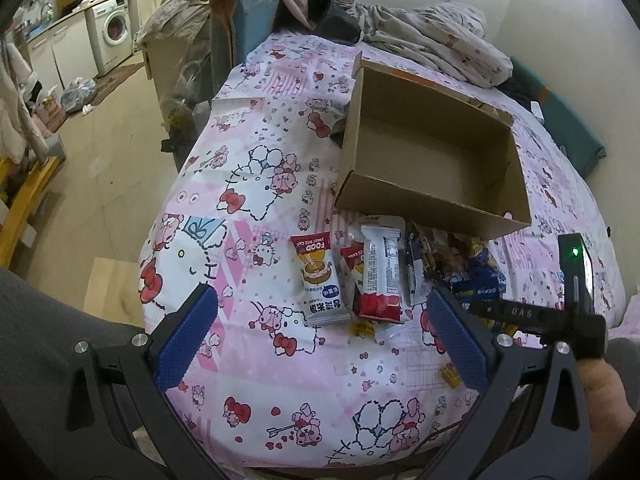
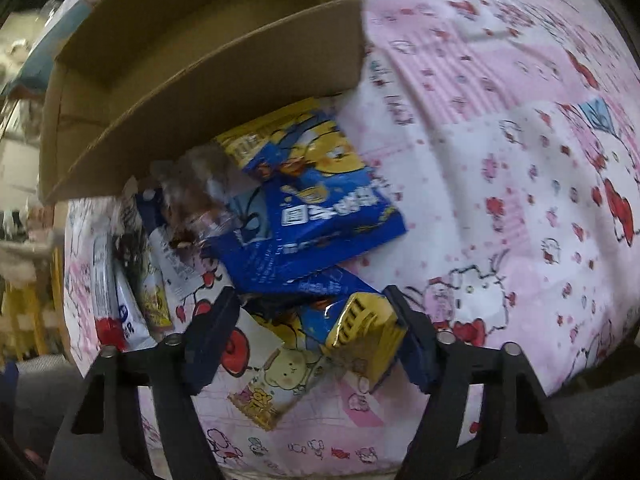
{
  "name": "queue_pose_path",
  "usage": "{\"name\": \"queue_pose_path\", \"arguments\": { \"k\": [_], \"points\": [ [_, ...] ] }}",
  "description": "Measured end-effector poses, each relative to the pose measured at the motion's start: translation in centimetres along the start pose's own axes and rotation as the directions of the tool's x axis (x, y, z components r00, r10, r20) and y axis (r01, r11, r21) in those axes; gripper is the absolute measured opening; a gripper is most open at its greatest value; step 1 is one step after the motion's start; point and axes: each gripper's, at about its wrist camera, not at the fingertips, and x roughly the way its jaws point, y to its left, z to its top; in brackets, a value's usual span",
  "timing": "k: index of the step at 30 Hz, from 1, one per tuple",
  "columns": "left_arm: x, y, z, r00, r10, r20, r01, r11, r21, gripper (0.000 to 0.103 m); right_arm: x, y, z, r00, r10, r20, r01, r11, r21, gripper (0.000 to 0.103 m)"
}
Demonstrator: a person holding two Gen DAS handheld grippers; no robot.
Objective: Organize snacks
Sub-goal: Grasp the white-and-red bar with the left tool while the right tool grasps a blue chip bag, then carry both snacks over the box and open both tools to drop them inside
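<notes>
Left wrist view. The left gripper [image 1: 318,326] hovered above the patterned bedspread [image 1: 248,128] with its blue fingers [image 1: 186,338] spread wide and nothing between them. Beyond it, the open cardboard box [image 1: 430,196] stood on the bed; its visible interior held no snacks. A row of packets lay on the cover just in front of the box's near wall: a white rice-cake packet [image 1: 322,280] at the left, a red-and-white packet [image 1: 380,276] beside it, and a jumble of darker wrappers further right. The right gripper's body, with a green light, entered at the right edge.

Right wrist view. The right gripper [image 2: 316,338] was low over the snack pile, its fingers moderately apart and straddling a yellow-and-blue packet [image 2: 360,336]. The right finger appeared to touch the packet's edge; whether the packet was actually clamped could not be told, as the frame was blurred. A larger blue packet [image 2: 320,216] lay just beyond, near the box [image 2: 224,64].

Progress. The task appeared to be at its start: no snack was seen in the box, and the whole pile remained to be moved.
</notes>
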Motion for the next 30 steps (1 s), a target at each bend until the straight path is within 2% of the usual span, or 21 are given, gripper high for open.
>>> {"name": "queue_pose_path", "arguments": {
  "k": [4,7,8,12,14,16,18,20,23,28,30],
  "points": [
    [0.1,0.1,0.1,1.0,0.0,-0.011,0.0,1.0,-0.011,0.103,-1.0,0.7,-0.4,0.999,0.021,0.03,-0.019,0.998,-0.059,0.054],
    [0.3,0.2,0.2,1.0,0.006,-0.018,-0.006,1.0,-0.013,0.103,-3.0,0.9,-0.8,0.992,0.115,0.044,-0.112,0.991,-0.072,0.037],
    [0.5,0.3,0.3,1.0,0.009,-0.022,-0.01,1.0,-0.012,0.103,-3.7,0.9,-0.9,0.988,0.143,0.052,-0.139,0.987,-0.075,0.017],
    [1.6,0.8,1.0,0.997,0.013,-0.082,-0.014,1.0,-0.021,0.103,-6.5,0.4,-0.5,0.959,0.275,0.073,-0.27,0.96,-0.073,0.017],
    [2.2,1.1,1.6,0.993,0.017,-0.115,-0.021,0.999,-0.029,0.103,-7.4,-0.2,-0.4,0.948,0.307,0.083,-0.302,0.951,-0.071,0.017],
    [3.0,1.4,2.1,0.989,0.03,-0.144,-0.035,0.999,-0.037,0.101,-8.2,-0.9,-0.3,0.927,0.356,0.114,-0.351,0.934,-0.064,0.017],
    [3.9,1.5,2.5,0.984,0.034,-0.176,-0.044,0.998,-0.051,0.095,-9.0,-2.0,-0.2,0.902,0.4,0.161,-0.4,0.916,-0.039,0.017],
    [5.1,1.2,2.8,0.975,0.017,-0.223,-0.031,0.998,-0.057,0.086,-9.0,-2.3,-0.4,0.891,0.413,0.19,-0.418,0.908,-0.012,0.017],
    [7.2,-0.5,3.0,0.956,-0.006,-0.292,-0.007,0.999,-0.044,0.081,-8.7,-3.0,-0.2,0.884,0.42,0.205,-0.435,0.9,0.031,0.017],
    [10.8,-4.0,2.5,0.932,0.012,-0.363,-0.016,1.0,-0.009,0.078,-8.5,-3.5,-0.3,0.89,0.397,0.225,-0.42,0.905,0.065,0.017],
    [12.0,-5.7,2.2,0.925,0.036,-0.379,-0.019,0.999,0.048,0.074,-8.4,-4.1,-0.3,0.886,0.404,0.226,-0.432,0.898,0.089,0.017]
  ]
}}
